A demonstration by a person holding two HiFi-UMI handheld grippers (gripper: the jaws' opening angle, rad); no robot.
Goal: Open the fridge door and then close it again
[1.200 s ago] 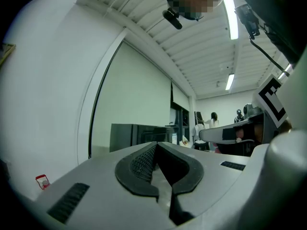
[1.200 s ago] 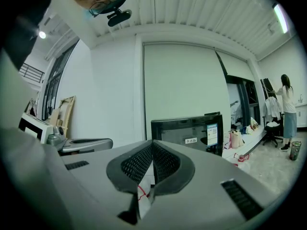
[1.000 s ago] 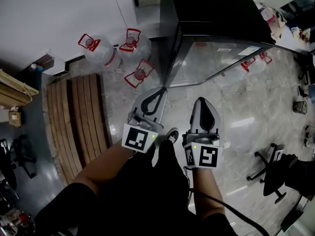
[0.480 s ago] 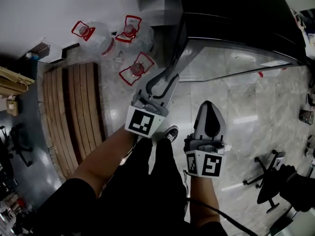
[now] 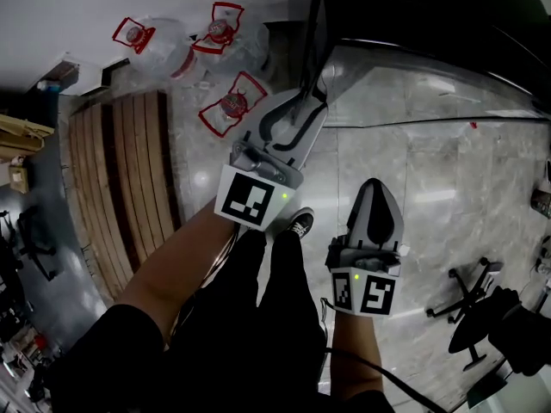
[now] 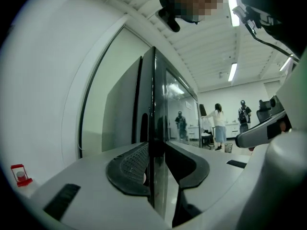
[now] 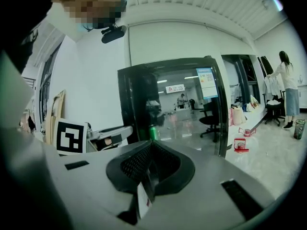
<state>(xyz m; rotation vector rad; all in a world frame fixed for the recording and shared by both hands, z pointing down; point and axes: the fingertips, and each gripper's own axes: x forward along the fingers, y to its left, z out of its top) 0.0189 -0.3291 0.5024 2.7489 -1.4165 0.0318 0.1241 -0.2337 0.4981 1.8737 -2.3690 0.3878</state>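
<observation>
Between the left gripper's [image 6: 156, 147] opening fingers [image 6: 127, 169], fridge door edge [image 6: 151, 104] stands upright.

Head view looks steeply down — both gripper views face the fridge [image 7: 177, 104], near-level.

The head view is dim and underexposed, its corners darkened and its straight lines bowed by the wide lens. The polished floor [image 5: 482, 231] carries pale streaks of glare. The left gripper view is brighter, lit by ceiling strip lights [image 6: 232, 72] that blow out to white (a black ring frames the round picture). In the right gripper view the light is even and soft, the glass of the fridge door [image 7: 182, 109] mirrors the room, and the edges curve strongly.
</observation>
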